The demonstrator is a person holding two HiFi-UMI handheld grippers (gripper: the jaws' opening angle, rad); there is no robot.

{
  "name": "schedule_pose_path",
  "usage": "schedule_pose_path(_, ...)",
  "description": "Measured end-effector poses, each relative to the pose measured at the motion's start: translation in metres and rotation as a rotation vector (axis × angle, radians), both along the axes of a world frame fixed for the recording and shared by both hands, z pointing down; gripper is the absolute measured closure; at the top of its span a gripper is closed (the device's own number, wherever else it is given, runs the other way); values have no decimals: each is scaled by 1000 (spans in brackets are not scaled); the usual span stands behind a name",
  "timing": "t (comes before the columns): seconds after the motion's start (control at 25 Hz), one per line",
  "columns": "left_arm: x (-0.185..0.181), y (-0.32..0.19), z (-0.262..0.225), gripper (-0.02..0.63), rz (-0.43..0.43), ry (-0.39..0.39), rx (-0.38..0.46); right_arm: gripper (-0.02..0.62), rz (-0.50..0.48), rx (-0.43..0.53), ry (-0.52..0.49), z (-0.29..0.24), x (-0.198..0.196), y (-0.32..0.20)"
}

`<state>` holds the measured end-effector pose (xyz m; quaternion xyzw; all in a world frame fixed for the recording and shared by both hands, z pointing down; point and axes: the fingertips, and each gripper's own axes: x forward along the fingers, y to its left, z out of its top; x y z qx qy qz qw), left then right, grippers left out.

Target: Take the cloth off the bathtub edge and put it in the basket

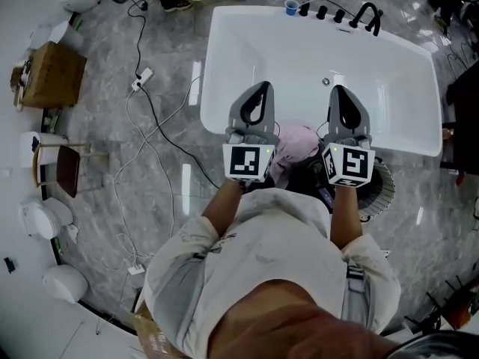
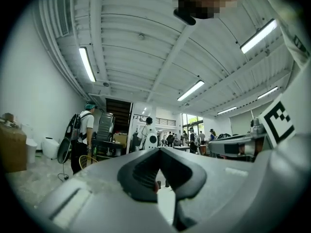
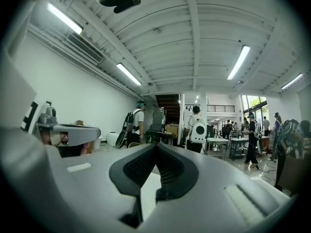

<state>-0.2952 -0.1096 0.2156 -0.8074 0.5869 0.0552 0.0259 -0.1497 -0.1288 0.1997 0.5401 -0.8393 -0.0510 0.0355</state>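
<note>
The cloth (image 1: 297, 144) is a pink, soft lump, bunched and creased. It sits at the middle of the tub's (image 1: 213, 66) near rim, in the gap between the two marker cubes. Its longer side runs from the rim back toward the person, slanting a little to the left. It has no clear front end. Its upper part overlaps the rim in the head view and its lower part lies over the dark basket (image 1: 382, 189). I cannot tell whether it lies in the basket or is draped on the rim.

The basket stands on the floor against the tub's near side, right of the cloth. It is round, with a dark inside and a pale ribbed wall showing at its right.

The tub is white, smooth and glossy, a rounded rectangle with its long axis across the head view. A black curved tap (image 1: 367, 13) and a row of dark knobs stand on its far rim, with a small blue cup (image 1: 291, 7) at their left. The floor around the tub is grey marbled stone with a shine.

The left gripper (image 1: 258, 96) is held out over the tub's near half, pointing toward the far rim. In its own view its jaws (image 2: 158, 150) meet at the tips with nothing between them. The right gripper (image 1: 340, 96) is parallel beside it, also over the tub. Its jaws (image 3: 155, 145) are closed together and empty too. Neither gripper touches the cloth.
</note>
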Motion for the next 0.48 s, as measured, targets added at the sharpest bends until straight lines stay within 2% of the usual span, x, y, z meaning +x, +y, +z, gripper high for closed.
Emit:
schedule_pose_path(0.16,1,-8,6,606,-41,48,-24,594,-12,-20,-7,14,6,-10)
schedule_pose_path(0.48,34,-32,33,606,-63,10,-96,594,-42,-114,-26,54,34,-37)
